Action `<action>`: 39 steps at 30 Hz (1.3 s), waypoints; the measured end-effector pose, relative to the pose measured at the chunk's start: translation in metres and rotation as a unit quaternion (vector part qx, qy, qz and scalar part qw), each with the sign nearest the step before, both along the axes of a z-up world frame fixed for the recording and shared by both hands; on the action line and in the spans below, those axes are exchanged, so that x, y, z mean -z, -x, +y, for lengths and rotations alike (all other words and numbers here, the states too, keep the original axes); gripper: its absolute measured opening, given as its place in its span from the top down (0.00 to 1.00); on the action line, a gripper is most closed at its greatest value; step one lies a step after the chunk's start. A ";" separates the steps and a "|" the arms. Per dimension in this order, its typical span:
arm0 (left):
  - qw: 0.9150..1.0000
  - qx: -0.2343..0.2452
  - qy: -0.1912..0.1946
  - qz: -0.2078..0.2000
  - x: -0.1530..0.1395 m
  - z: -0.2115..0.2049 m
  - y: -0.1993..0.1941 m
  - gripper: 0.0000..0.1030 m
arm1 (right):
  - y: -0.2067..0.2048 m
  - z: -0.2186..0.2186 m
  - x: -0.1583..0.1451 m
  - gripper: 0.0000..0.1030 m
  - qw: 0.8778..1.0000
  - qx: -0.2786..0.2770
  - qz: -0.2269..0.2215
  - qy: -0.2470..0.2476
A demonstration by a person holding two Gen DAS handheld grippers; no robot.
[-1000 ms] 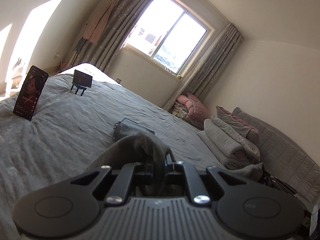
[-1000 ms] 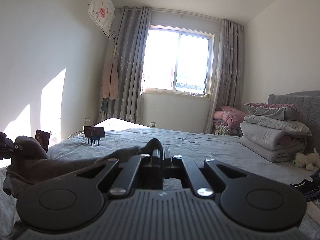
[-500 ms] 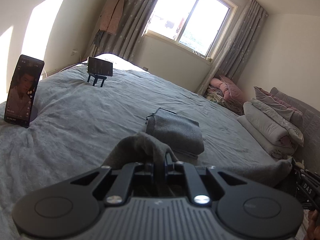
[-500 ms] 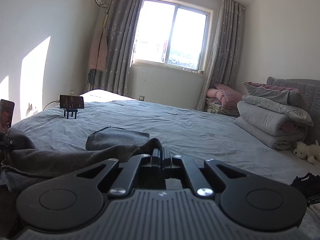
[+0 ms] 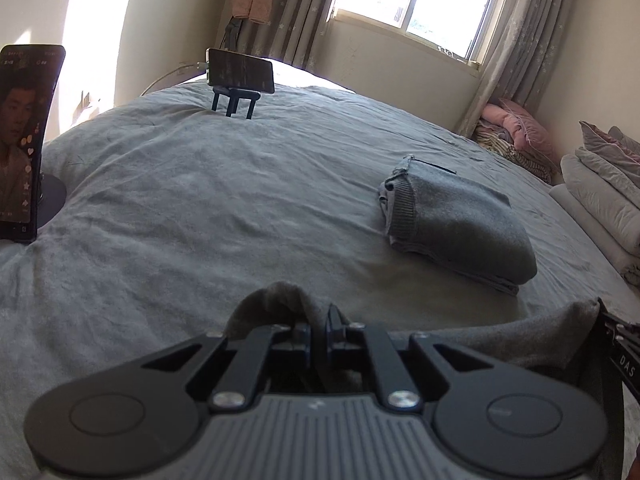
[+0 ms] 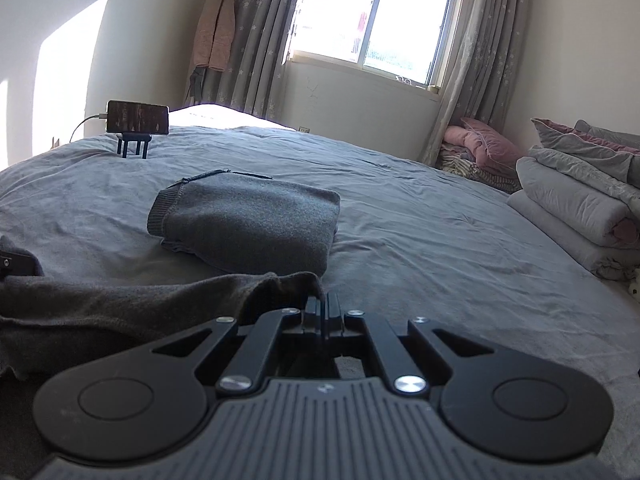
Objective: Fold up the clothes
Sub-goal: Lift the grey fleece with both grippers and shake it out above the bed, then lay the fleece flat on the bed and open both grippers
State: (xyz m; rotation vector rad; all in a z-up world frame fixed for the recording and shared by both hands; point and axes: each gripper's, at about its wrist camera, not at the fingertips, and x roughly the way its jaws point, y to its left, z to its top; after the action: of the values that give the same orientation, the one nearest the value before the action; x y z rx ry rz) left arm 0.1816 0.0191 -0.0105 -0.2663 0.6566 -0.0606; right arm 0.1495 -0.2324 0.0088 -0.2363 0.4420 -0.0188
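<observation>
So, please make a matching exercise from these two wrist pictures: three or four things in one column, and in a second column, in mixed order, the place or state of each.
Things:
1. dark grey garment
2. folded grey sweater
3. phone on the small stand
4. folded quilts

Places or states:
A. stacked at the bed's right side
B. far on the bed, cable plugged in
C. lying folded in the middle of the bed
D. pinched by both grippers

Pairs: 1-D, 2-C, 3-B, 4-A

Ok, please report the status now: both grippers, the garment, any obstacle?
Left gripper and right gripper shut on dark grey knitted garment, stretched between them. Folded grey sweater ahead on grey bedsheet.
</observation>
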 end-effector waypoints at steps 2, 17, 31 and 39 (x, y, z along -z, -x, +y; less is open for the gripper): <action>1.000 0.004 -0.006 0.006 0.010 -0.002 -0.008 0.94 | -0.009 0.001 0.010 0.99 1.000 0.001 0.013 0.003; 0.998 0.045 -0.047 0.006 0.008 -0.014 -0.005 0.65 | -0.019 -0.006 0.032 0.88 0.996 -0.005 0.092 -0.020; 0.993 0.092 -0.062 0.033 -0.012 -0.018 0.069 0.30 | 0.042 -0.012 0.011 0.67 0.993 -0.001 0.104 -0.058; 0.988 0.113 -0.086 0.062 -0.009 -0.016 0.116 0.27 | 0.077 -0.009 0.004 0.57 0.987 0.000 0.131 -0.090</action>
State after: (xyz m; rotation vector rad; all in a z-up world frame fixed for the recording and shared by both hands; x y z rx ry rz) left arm 0.0654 0.0028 -0.0014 -0.0283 0.8087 -0.2042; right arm 0.0722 -0.2414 0.0046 -0.0605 0.7021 0.0533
